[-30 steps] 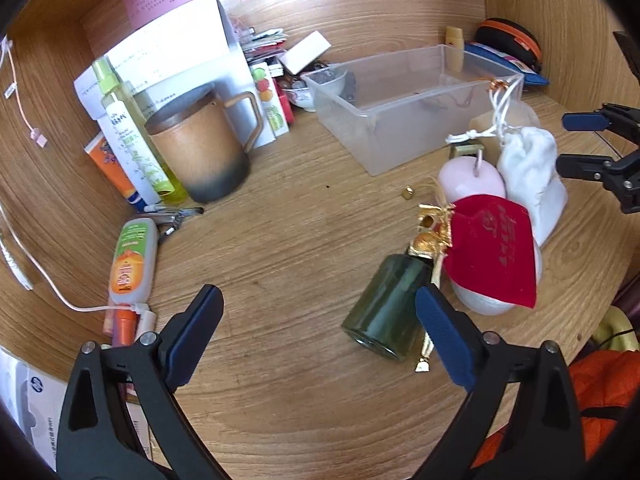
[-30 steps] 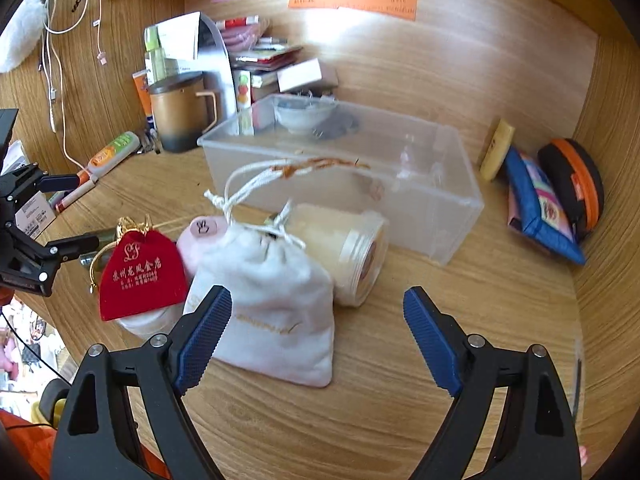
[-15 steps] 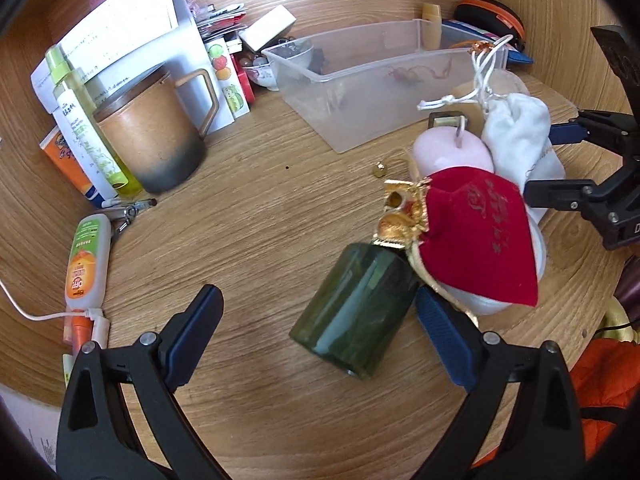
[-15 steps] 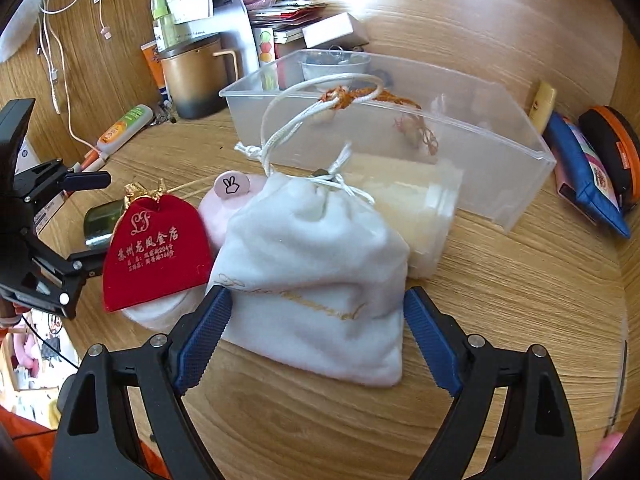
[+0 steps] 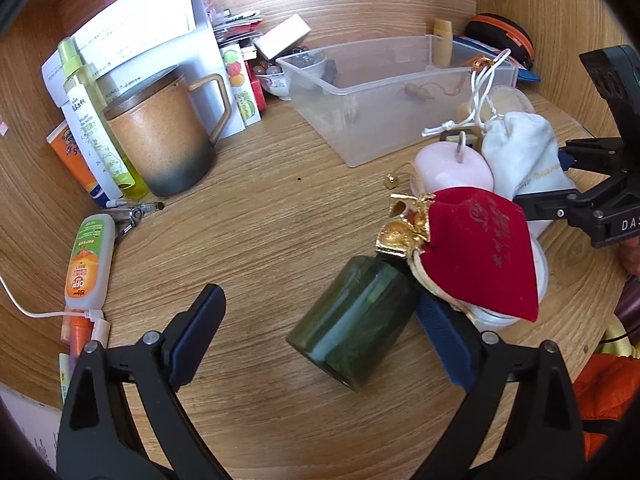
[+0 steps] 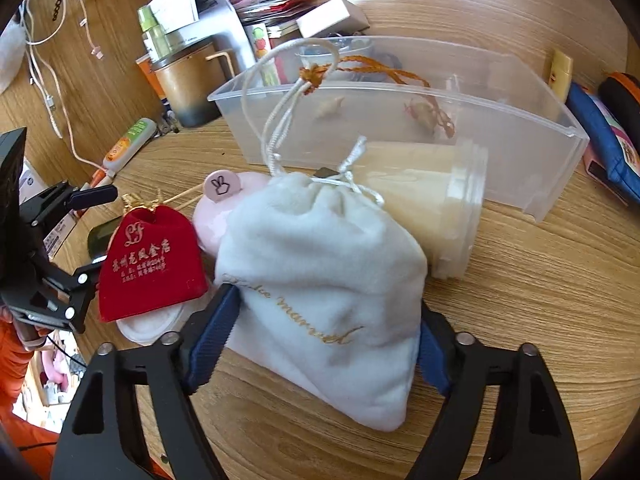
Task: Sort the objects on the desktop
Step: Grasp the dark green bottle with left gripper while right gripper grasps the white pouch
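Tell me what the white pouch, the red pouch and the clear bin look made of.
White pouch: soft velvety fabric, matte nap, cord drawstring, gold script. Red pouch: velvet-like cloth, fuzzy, gold lettering and trim. Clear bin: likely translucent plastic; contents show through its walls.

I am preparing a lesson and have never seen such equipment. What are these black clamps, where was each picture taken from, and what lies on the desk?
No robot: a person holds a clamp-like gripper in each hand, each with a wide-angle camera looking along its fingers. The left gripper is closing around a dark green jar lying on its side, not yet gripped. The right gripper is closing on a white drawstring pouch, both pads at its sides. Nearby lie a red velvet pouch, a clear plastic bin and a brown mug.
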The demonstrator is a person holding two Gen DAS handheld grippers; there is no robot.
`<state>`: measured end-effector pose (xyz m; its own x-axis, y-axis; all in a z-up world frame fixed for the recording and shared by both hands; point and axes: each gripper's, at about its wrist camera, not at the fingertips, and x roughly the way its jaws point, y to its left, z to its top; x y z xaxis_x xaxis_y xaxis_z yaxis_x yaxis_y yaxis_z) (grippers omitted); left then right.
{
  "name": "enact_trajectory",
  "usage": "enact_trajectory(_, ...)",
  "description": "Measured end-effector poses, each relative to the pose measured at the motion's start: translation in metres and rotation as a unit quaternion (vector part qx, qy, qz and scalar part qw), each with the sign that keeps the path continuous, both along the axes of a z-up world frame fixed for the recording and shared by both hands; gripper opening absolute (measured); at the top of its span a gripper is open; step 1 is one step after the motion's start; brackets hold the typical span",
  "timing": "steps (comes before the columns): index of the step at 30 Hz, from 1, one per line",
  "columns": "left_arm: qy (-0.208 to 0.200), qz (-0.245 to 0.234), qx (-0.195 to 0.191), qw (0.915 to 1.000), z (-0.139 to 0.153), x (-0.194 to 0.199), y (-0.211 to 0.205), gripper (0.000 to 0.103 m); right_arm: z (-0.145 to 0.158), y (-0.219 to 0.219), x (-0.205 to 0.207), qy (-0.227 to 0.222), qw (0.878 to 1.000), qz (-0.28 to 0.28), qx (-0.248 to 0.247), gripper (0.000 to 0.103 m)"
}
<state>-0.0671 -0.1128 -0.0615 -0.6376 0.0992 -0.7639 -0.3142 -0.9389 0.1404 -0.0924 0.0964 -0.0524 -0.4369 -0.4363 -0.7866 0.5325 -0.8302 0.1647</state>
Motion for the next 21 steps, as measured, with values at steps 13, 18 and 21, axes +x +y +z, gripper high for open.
enact_trajectory(13,-0.019,0.013,0.014,0.9996,-0.005,-0.015,0.0,0.068,0.002,0.007,0.005,0.005,1.0,0.014,-0.023,0.046)
enact_trajectory(18,-0.023,0.027,0.021,0.9991,-0.005,-0.021,-0.004,0.065,0.004,0.013,0.007,0.005,0.999,0.012,-0.035,0.038)
enact_trajectory(21,-0.017,0.042,0.016,0.9988,-0.004,-0.021,-0.007,0.064,0.005,0.016,0.009,0.005,0.999,0.009,-0.043,0.033)
